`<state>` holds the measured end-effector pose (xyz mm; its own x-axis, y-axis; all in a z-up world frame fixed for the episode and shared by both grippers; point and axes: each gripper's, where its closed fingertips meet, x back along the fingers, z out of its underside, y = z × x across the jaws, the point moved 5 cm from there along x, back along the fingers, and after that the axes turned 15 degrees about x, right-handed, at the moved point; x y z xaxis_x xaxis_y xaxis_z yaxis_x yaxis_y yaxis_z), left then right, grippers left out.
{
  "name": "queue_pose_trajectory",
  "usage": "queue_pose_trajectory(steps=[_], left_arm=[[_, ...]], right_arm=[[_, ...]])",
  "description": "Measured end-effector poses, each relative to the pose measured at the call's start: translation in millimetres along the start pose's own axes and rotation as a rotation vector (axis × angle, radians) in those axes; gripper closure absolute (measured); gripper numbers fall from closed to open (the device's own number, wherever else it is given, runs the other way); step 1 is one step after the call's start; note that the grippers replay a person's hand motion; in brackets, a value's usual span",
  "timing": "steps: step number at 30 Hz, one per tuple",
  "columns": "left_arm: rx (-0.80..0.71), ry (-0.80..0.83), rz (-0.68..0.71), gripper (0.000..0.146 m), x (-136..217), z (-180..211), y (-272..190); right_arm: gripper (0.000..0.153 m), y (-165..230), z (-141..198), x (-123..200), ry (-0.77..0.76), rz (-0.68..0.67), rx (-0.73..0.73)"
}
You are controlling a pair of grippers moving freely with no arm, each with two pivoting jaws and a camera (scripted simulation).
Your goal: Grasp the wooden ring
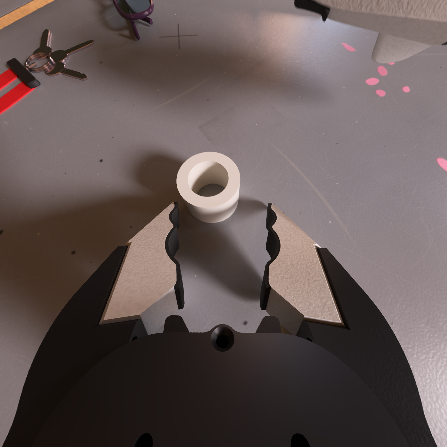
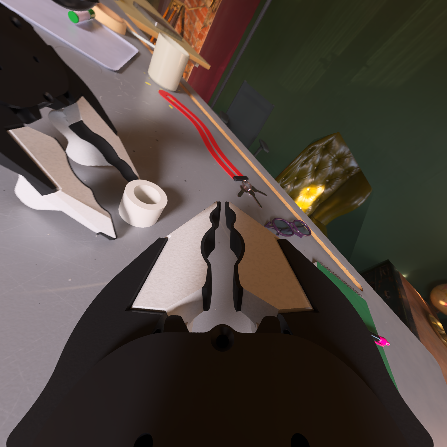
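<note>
Left wrist view shows the left gripper (image 1: 222,205) spread wide, its tips just short of the wooden ring (image 1: 208,187) standing on the grey table (image 1: 314,169). Approach step; next, advance and close. The right gripper (image 2: 222,204) sits nearly closed, empty.

A lived-in room at home: grey desk (image 2: 169,135), tufted leather armchair (image 2: 324,174), brick wall (image 2: 196,21), keys (image 1: 55,60).

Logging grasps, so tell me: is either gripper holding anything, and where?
Nothing held. The left gripper is open just short of the wooden ring; the right gripper is shut, empty.
</note>
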<state>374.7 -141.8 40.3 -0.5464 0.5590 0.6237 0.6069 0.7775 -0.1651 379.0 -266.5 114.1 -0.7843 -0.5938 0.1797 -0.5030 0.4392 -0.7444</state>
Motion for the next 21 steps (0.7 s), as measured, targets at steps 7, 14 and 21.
queue_pose_trajectory(steps=[7, 14, 21], left_arm=[[-0.030, 0.002, -0.013, 0.086, -9, -10, 5], [-0.066, 0.007, 0.007, 0.096, -9, -11, 8], [-0.117, 0.032, 0.052, 0.096, 1, -6, 18]], right_arm=[[0.142, 13, -8, -10, 0.009, -0.191, 0.036], [0.133, 14, -10, -29, 0.116, -0.475, 0.220], [0.130, 18, -28, -45, 0.191, -0.841, 0.453]])
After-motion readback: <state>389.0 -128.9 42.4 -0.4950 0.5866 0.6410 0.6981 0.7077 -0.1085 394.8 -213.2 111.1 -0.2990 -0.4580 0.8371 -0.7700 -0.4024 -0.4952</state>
